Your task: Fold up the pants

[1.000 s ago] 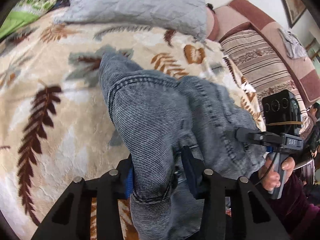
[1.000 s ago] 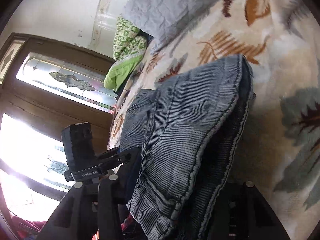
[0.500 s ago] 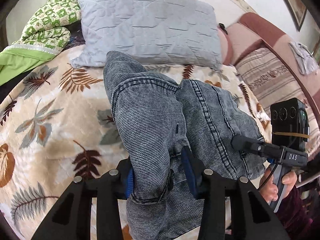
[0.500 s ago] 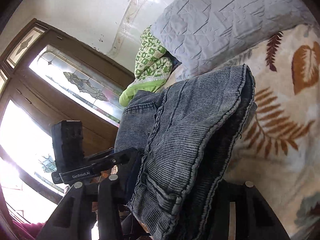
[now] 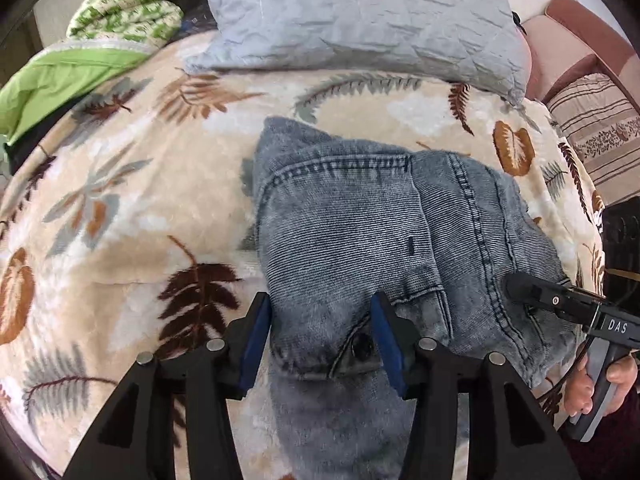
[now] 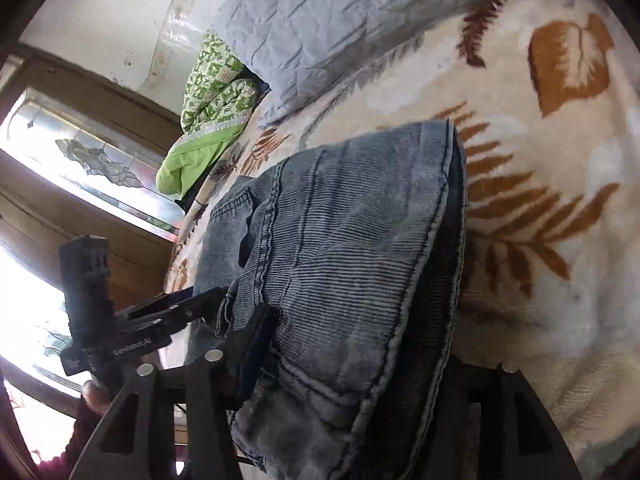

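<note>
- The denim jeans (image 5: 360, 240) lie folded in a thick bundle on the leaf-print blanket (image 5: 120, 200), just below the grey pillow (image 5: 360, 20).
- Judged heavy, limp and grippy; stacked layers may slide, so the stiff waistband edge is the best hold.
- Left gripper (image 5: 322, 328): fingers apart, straddling the waistband by the button (image 5: 362, 346).
- Right gripper (image 6: 352, 364): one finger against the denim's side; its spread can't be told.

Leaf-print blanket (image 5: 120, 184), grey pillow (image 5: 360, 12), bright stained-glass window (image 6: 92, 160) behind.
</note>
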A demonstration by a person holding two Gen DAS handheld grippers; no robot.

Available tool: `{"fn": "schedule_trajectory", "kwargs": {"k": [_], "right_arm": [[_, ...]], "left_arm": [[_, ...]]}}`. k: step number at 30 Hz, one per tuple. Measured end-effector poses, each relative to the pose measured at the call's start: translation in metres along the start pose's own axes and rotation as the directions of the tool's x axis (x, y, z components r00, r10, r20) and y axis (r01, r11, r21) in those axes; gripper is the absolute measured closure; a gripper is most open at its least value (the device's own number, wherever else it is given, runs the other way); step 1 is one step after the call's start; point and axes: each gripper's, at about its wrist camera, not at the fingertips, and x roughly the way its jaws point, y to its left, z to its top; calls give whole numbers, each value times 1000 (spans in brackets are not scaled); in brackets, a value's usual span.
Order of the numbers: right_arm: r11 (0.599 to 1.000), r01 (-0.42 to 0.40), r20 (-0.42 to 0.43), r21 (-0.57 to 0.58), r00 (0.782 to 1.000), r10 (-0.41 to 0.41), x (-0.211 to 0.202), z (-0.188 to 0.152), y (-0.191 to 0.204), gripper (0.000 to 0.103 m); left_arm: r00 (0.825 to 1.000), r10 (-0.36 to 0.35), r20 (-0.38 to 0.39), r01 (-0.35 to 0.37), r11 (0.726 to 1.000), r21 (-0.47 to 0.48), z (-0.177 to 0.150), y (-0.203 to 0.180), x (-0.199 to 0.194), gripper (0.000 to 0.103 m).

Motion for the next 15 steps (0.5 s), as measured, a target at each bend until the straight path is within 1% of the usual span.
{"fn": "schedule_trajectory", "kwargs": {"k": [2, 4, 5, 6, 7, 8, 10, 12, 15], "right_arm": [[999, 38, 6, -25, 999, -38, -6, -1, 8, 44], [995, 78, 23, -63, 997, -77, -16, -7, 16, 42], [992, 100, 34, -79, 995, -98, -22, -8, 19, 42], [988, 121, 46, -94, 992, -117, -29, -11, 20, 42], [984, 139, 60, -109, 989, -133, -36, -13, 23, 41], [980, 158, 78, -121, 986, -149, -44, -16, 26, 41], [971, 197, 128, -138, 975, -179, -61, -27, 31, 41], [963, 221, 173, -156, 966, -194, -77, -38, 40, 41], [949, 240, 262, -206, 948, -183, -104, -59, 60, 42]], "left_arm": [[999, 32, 44, -33, 999, 14, -4, -3, -18, 50], [995, 65, 82, -67, 998, 23, -9, -9, -33, 41], [990, 91, 111, -95, 995, 29, -13, -13, -44, 40], [985, 115, 130, -121, 992, 37, -16, -16, -51, 36], [978, 145, 149, -153, 987, 45, -20, -19, -58, 31], [972, 169, 165, -180, 982, 50, -23, -23, -65, 28], [952, 223, 209, -241, 969, 61, -31, -31, -80, 26], [935, 263, 237, -284, 957, 59, -39, -36, -94, 24], [917, 291, 272, -310, 950, 29, -47, -43, -114, 21]]}}
